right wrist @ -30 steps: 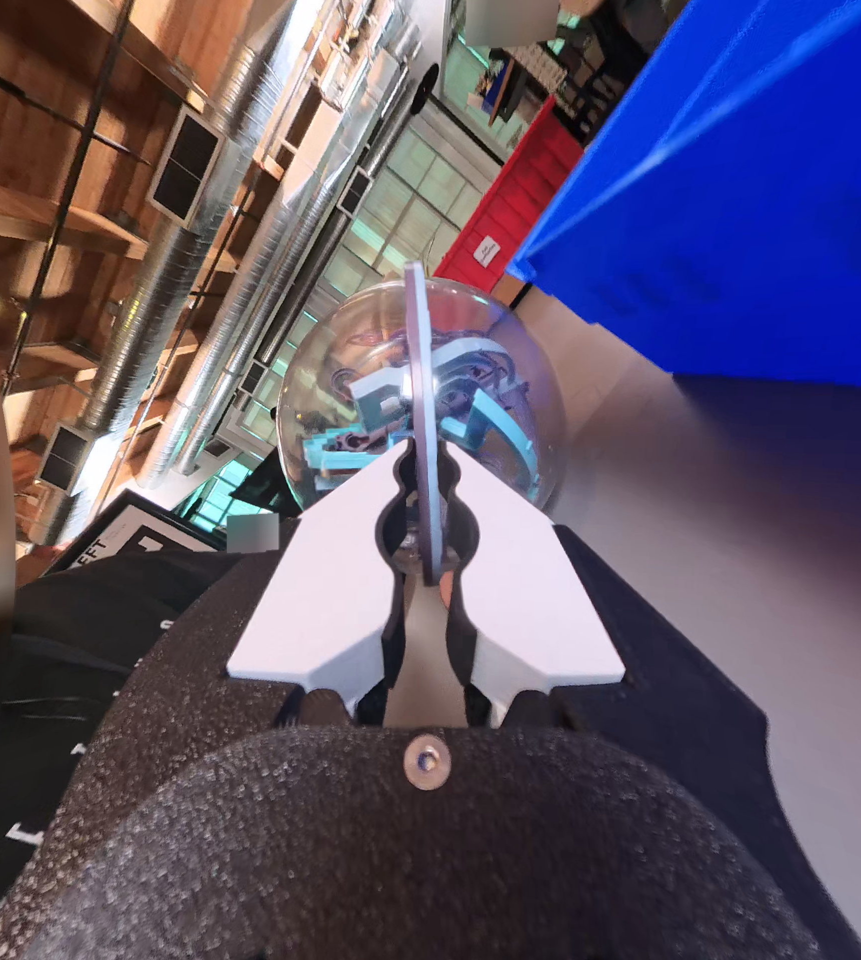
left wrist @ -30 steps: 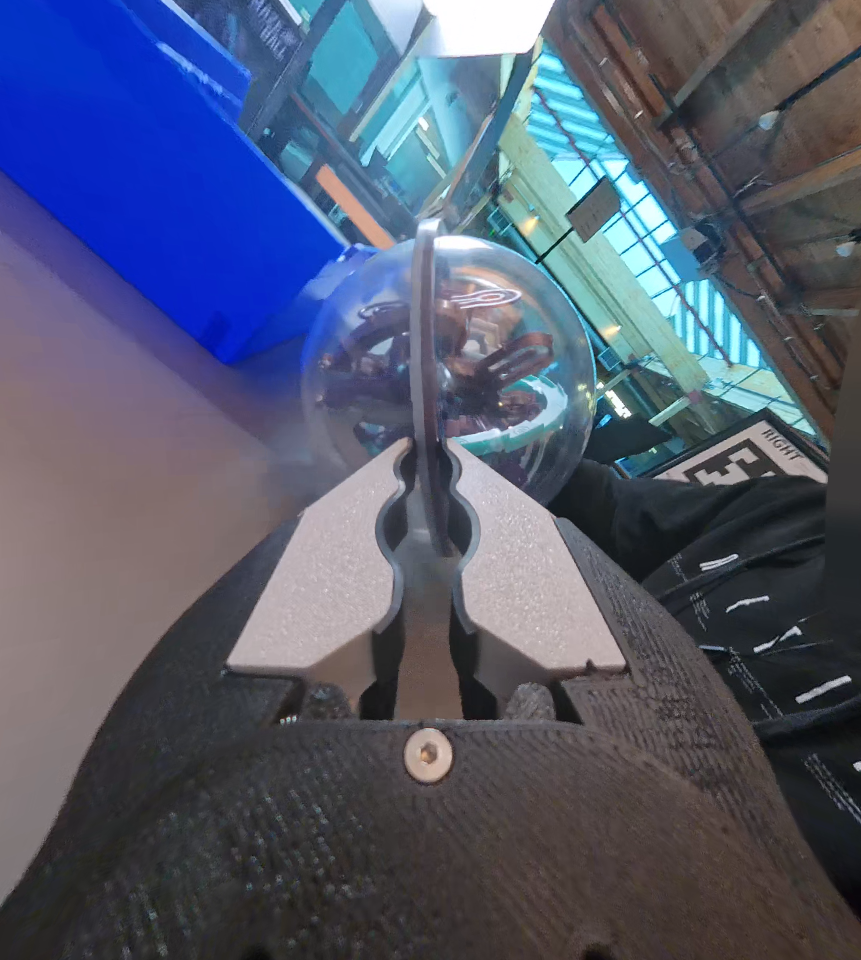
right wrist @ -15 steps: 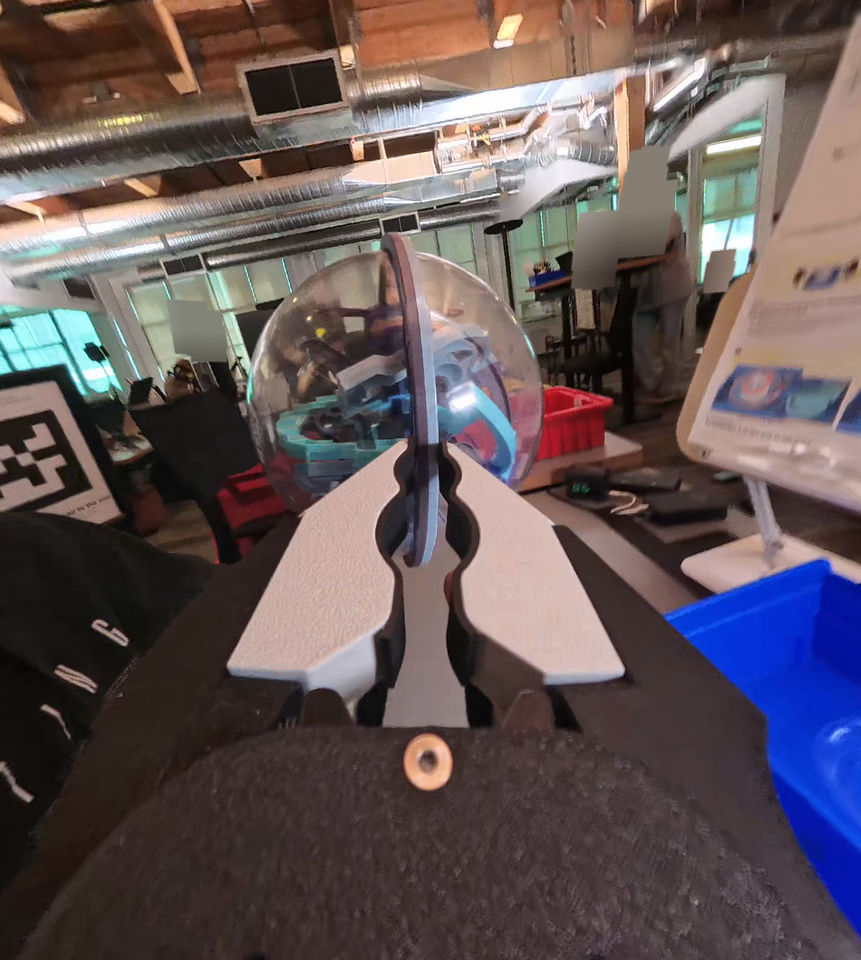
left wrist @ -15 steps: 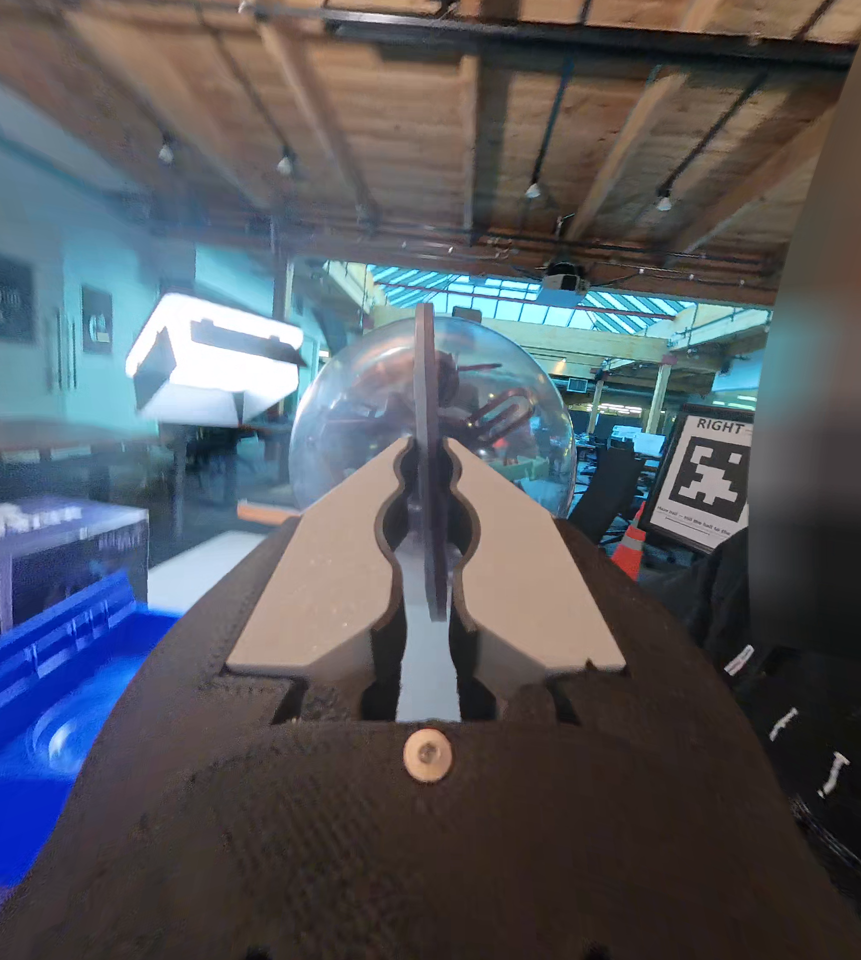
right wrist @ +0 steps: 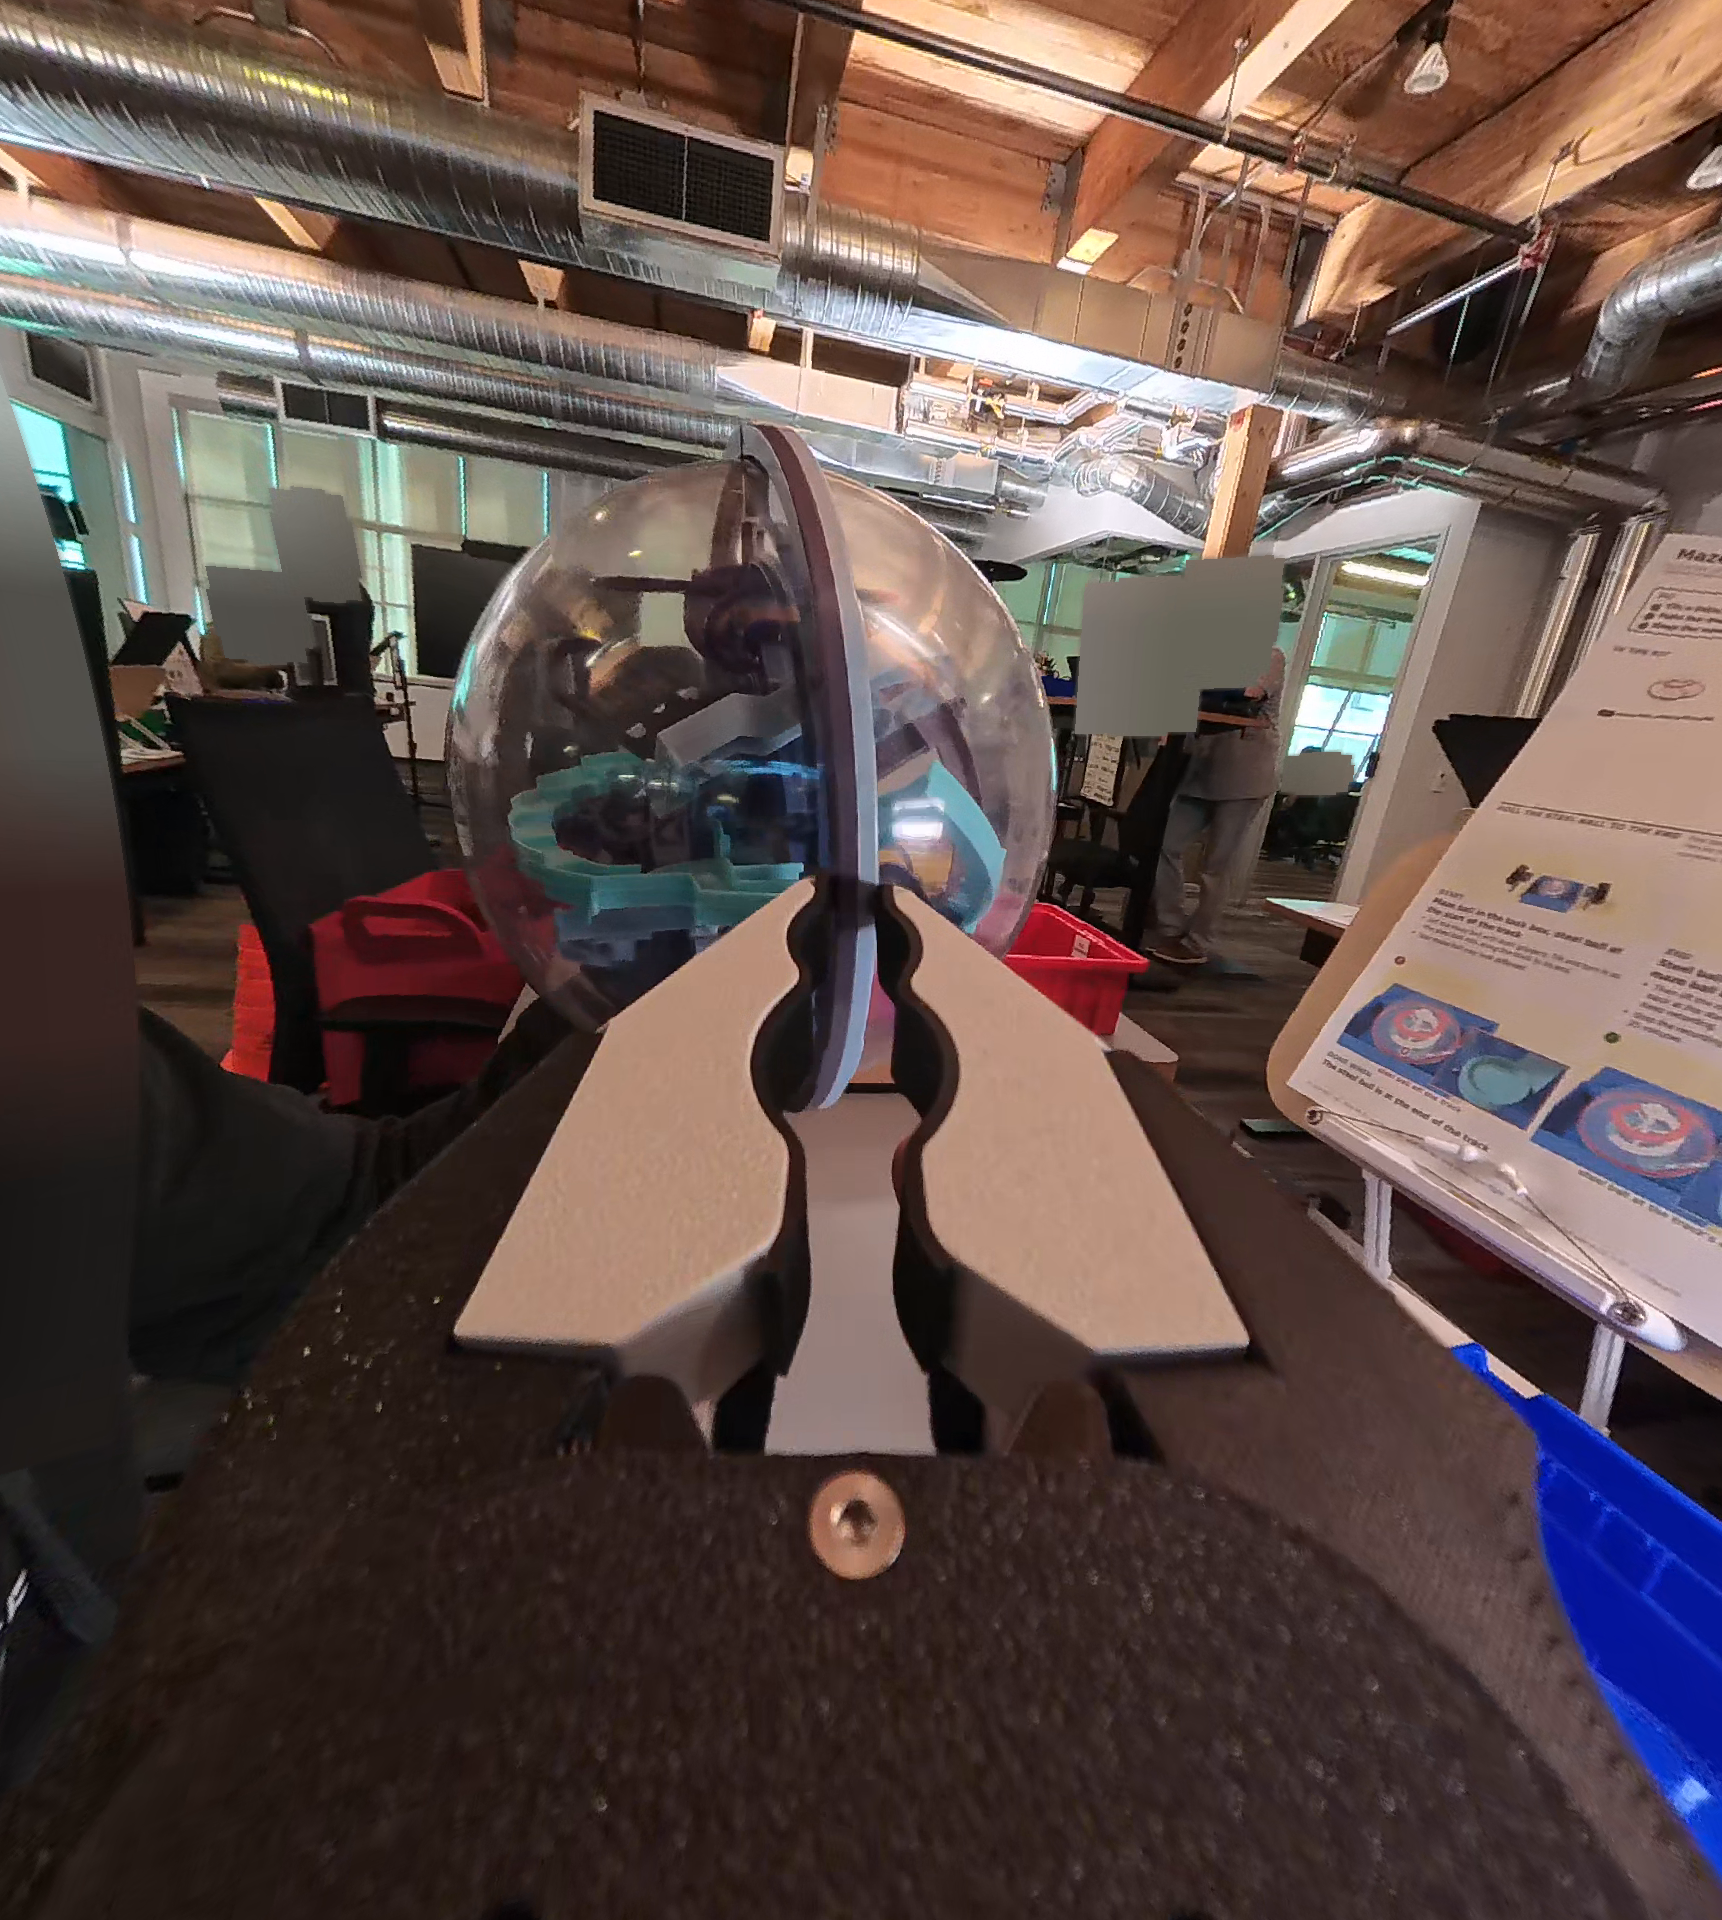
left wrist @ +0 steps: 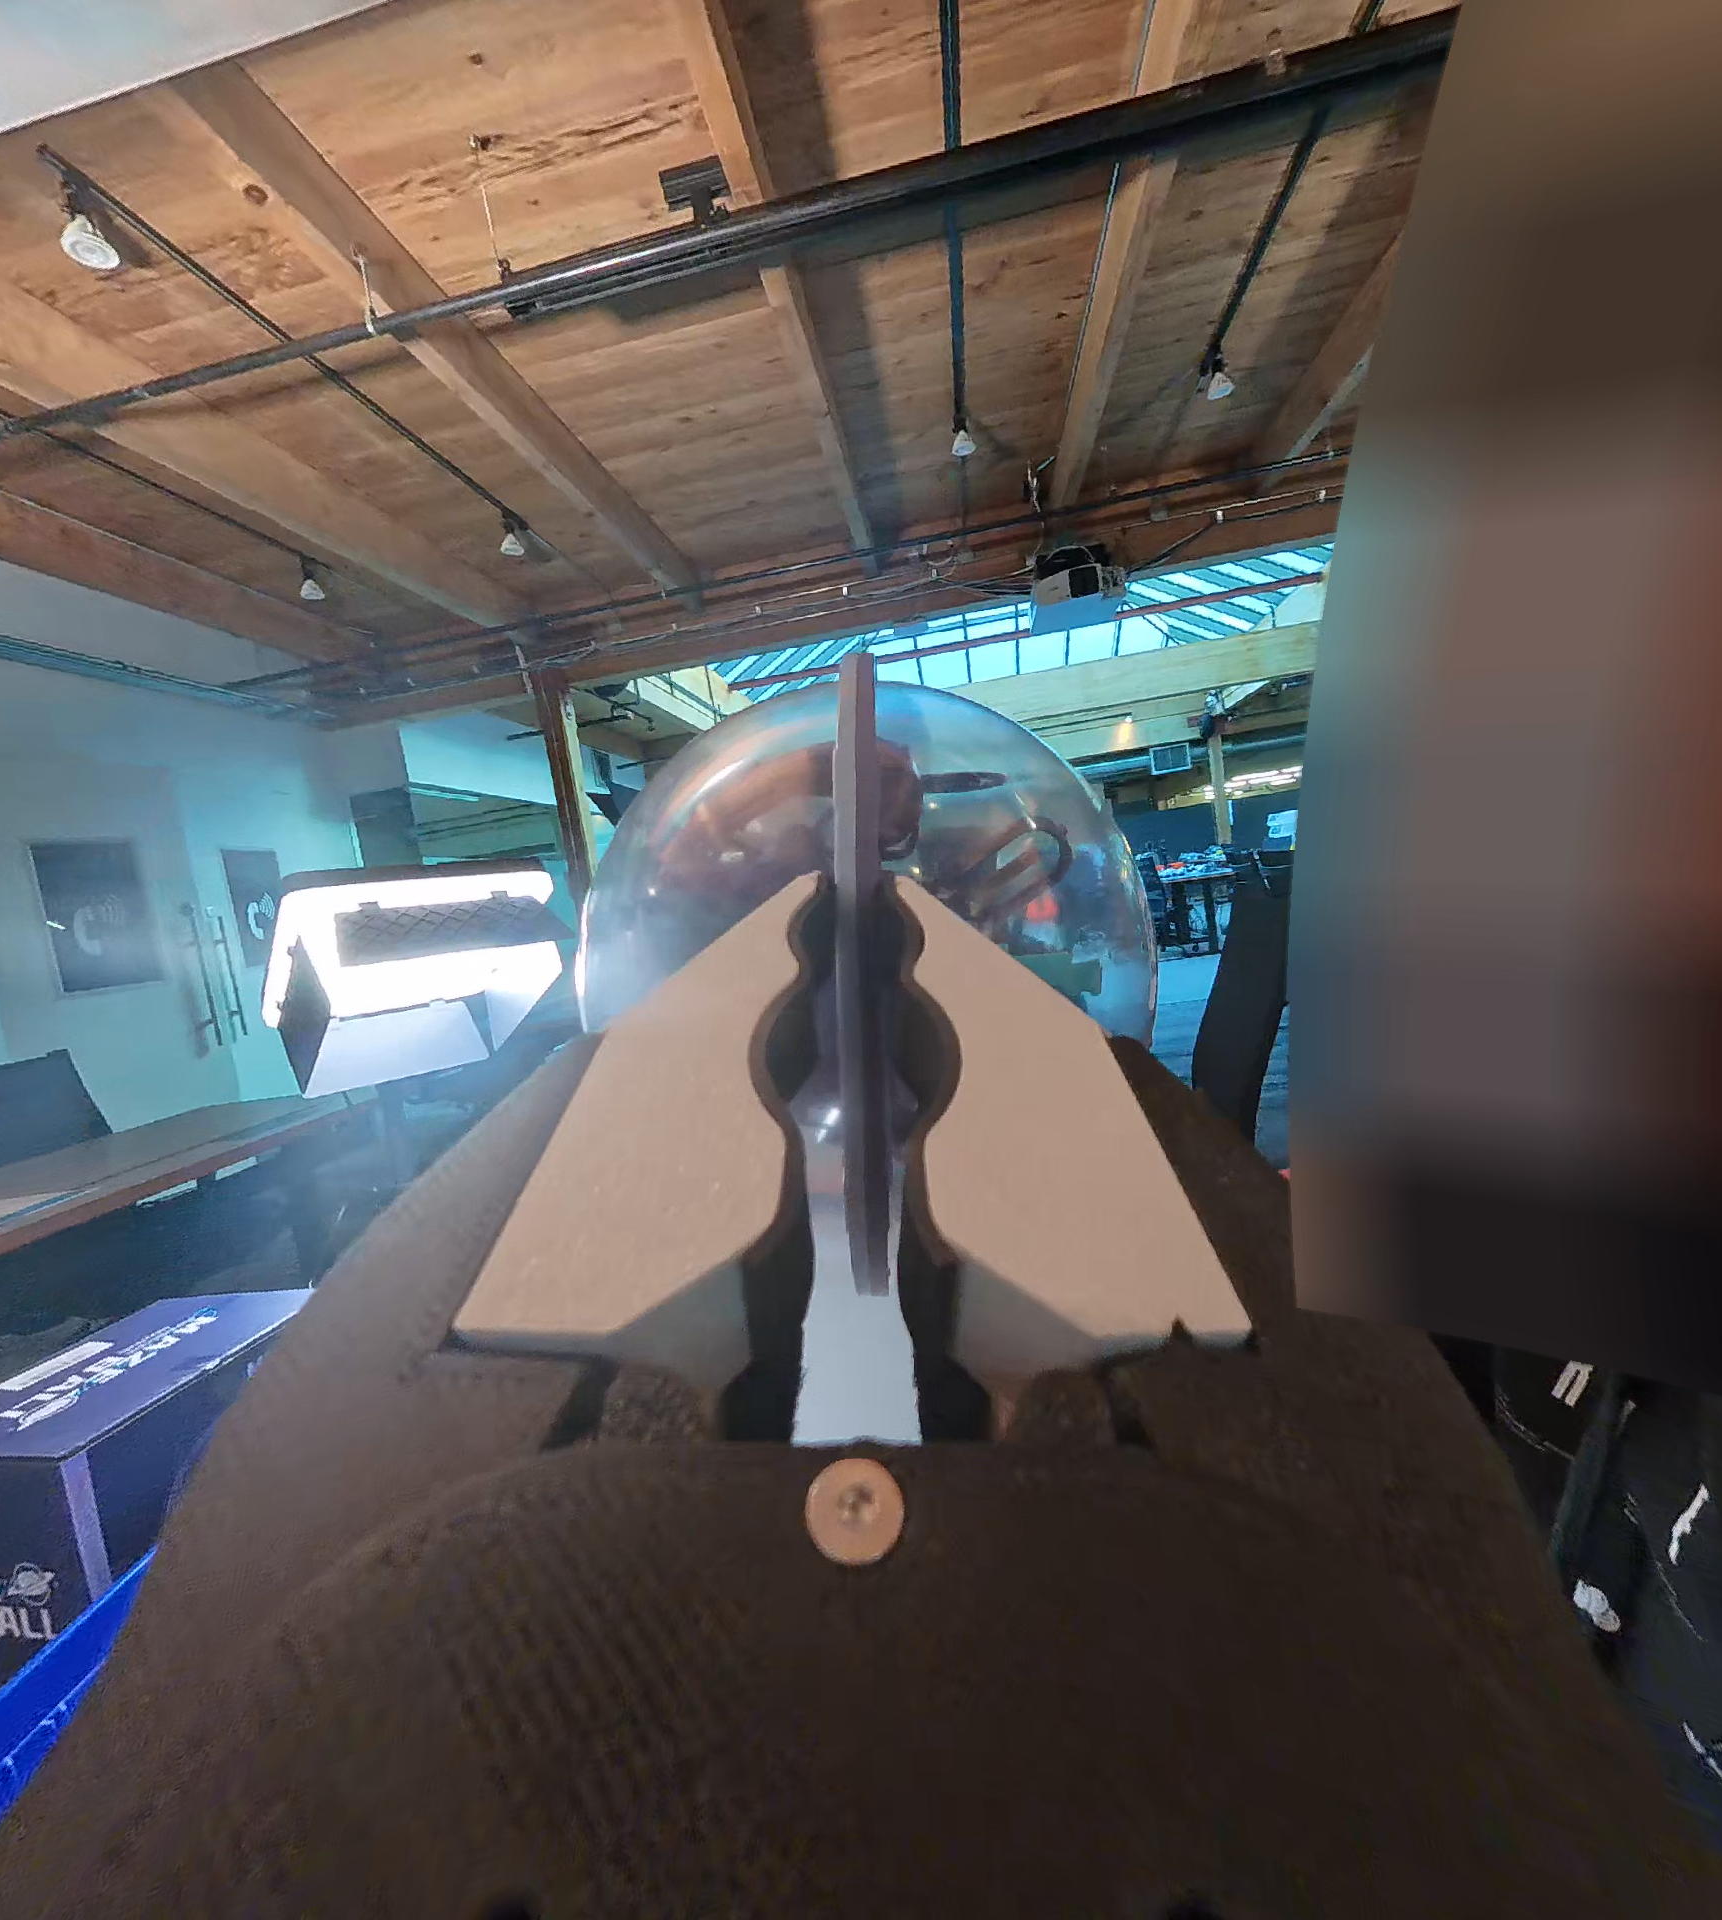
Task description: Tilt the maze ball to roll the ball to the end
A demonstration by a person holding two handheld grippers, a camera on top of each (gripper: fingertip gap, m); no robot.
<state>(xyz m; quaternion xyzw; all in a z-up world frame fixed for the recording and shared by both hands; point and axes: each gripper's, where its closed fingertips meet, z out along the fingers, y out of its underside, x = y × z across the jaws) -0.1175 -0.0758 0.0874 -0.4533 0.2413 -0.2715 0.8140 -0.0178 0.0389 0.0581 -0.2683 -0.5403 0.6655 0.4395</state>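
1. My left gripper (left wrist: 858, 914) is clamped on the flat ring of the maze ball (left wrist: 732, 862), the thin rim sitting edge-on in the notch between the two pale fingers (left wrist: 649, 1143).
2. My right gripper (right wrist: 852, 914) pinches the same ring on the maze ball (right wrist: 649, 748) from the opposite side; here the rim leans slightly off upright.
3. The sphere is held up in the air between both grippers, clear of any surface. Teal and grey tracks show through the clear shell in the right wrist view, brownish ones in the left.
4. I cannot make out the small ball inside.
5. Writing present: a dark purple printed box (left wrist: 98, 1455) at lower left and an illustrated instruction sheet (right wrist: 1605, 935) on a stand at right; text not transcribed.
6. A blue bin (right wrist: 1688, 1621) sits below the sheet, red bins (right wrist: 1075, 977) farther back.
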